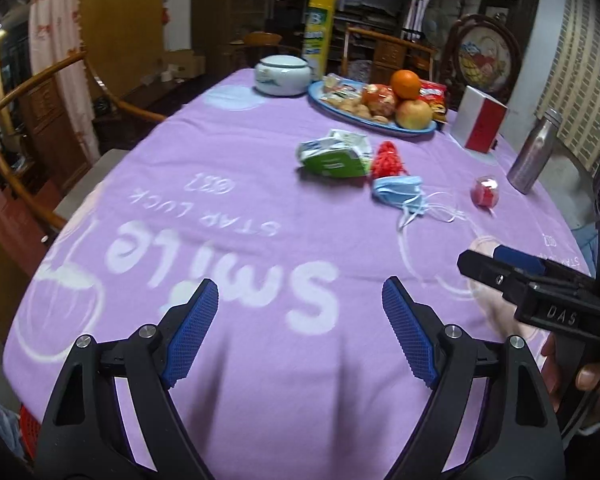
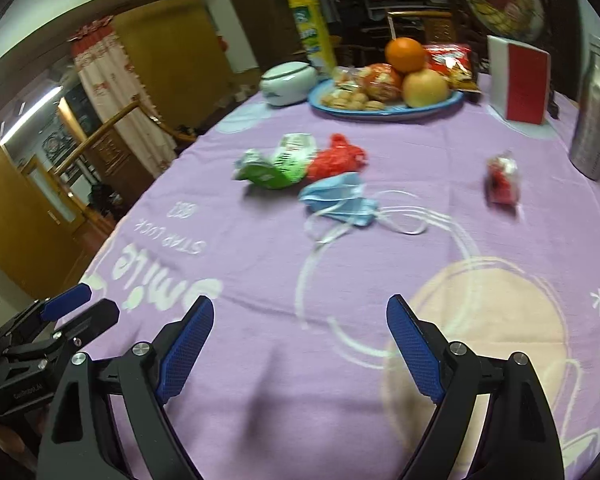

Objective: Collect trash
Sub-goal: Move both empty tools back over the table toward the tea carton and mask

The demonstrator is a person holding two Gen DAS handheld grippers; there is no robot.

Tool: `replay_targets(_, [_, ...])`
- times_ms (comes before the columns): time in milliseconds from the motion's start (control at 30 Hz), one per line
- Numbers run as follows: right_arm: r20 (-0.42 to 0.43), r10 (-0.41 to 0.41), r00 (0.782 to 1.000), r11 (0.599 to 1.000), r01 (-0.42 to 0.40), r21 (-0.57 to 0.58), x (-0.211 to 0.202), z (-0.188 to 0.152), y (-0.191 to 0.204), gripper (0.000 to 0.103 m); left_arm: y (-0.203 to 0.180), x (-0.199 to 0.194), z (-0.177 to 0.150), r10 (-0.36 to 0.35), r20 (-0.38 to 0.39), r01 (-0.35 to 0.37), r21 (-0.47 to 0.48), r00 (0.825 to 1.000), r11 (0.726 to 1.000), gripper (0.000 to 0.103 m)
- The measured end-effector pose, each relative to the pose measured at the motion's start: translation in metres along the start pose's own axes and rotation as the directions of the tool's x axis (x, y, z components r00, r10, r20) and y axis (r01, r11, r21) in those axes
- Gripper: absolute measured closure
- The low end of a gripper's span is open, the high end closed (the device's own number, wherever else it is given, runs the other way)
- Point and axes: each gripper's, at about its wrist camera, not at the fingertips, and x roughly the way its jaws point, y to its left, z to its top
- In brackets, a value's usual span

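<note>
Lilac printed cloth covers the counter. Nearest: left gripper and right gripper, both with jaws released wide, nothing between them, held over bare cloth. Middle ground, well apart from both: blue face mask with loose ear loops; touching it, red crumpled wrapper and green-and-white crumpled packet; off to the right, small red-and-clear wrapper near a steel bottle. Far: blue fruit plate, white lidded jar, yellow canister, red-and-white box. Handling note: approach the mask first, low, jaws straddling the bunched fabric rather than the loops; leave the plate's contents alone.
</note>
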Motion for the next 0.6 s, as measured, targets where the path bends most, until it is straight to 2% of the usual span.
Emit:
replay_targets(267, [-0.029, -0.052, 0.998, 0.997, 0.053, 0.057, 0.011, 0.009, -0.024, 0.016, -0.007, 0.032, 0.028, -0.029, -0.025, 0.029, -0.003, 0.999, 1.0, 0.02])
replay_targets(400, [-0.018, -0.031, 0.999, 0.997, 0.032, 0.073, 0.016, 0.02, -0.03, 0.016, -0.013, 0.055, 0.044, -0.006, -0.027, 0.006, 0.025, 1.0, 1.0, 0.019])
replay_targets(467, [-0.025, -0.045, 0.999, 0.995, 0.047, 0.085, 0.02, 0.024, -0.031, 0.016, -0.018, 0.069, 0.054, -0.005, -0.04, 0.007, 0.041, 0.999, 0.999, 0.019])
replay_targets(600, [-0.02, -0.083, 0.996, 0.993, 0.084, 0.087, 0.03, 0.036, -0.032, 0.016, -0.018, 0.088, 0.069, -0.035, -0.07, 0.033, -0.022, 0.997, 0.999, 0.019])
